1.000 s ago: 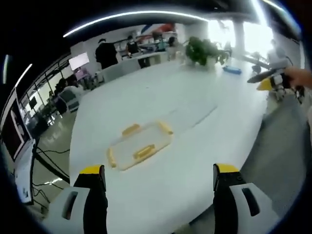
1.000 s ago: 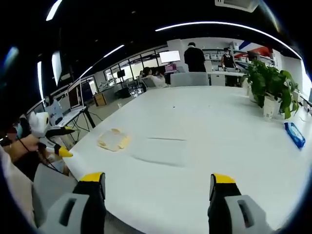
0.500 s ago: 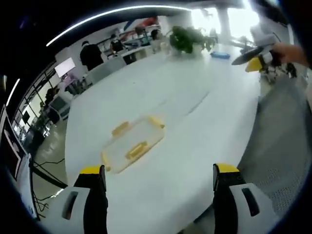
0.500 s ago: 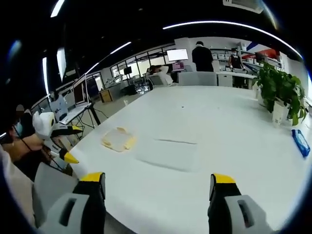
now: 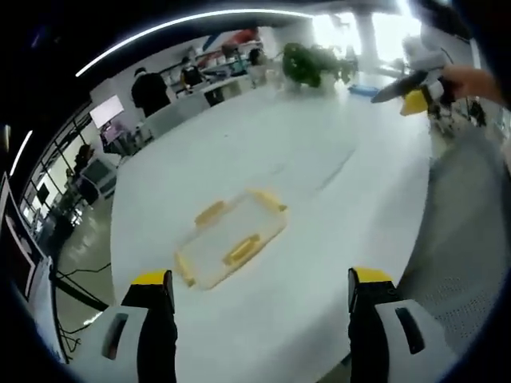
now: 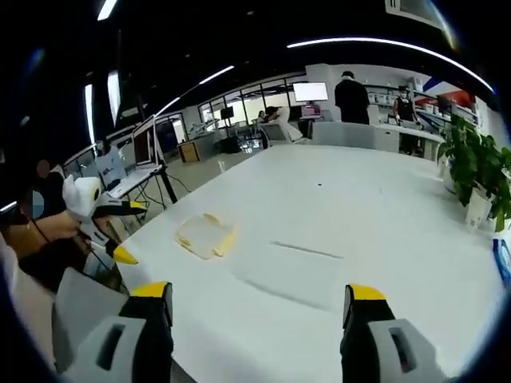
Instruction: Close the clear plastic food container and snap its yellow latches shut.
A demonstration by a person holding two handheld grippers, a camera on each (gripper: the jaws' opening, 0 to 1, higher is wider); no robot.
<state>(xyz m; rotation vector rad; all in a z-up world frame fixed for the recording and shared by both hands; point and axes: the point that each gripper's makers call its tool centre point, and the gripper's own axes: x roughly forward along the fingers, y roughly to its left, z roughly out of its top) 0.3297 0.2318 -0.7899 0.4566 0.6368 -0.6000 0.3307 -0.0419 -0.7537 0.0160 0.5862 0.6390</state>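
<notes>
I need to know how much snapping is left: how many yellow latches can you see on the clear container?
4 on the clear container: one on the far long side, one on the near long side, one at each short end. None seems hidden.

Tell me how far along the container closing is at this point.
Nothing is visibly latched. The clear container lies on the white table, its lid apparently resting on it. The left gripper and right gripper are open, off it. Approach and snapping the yellow latches remain.
</notes>
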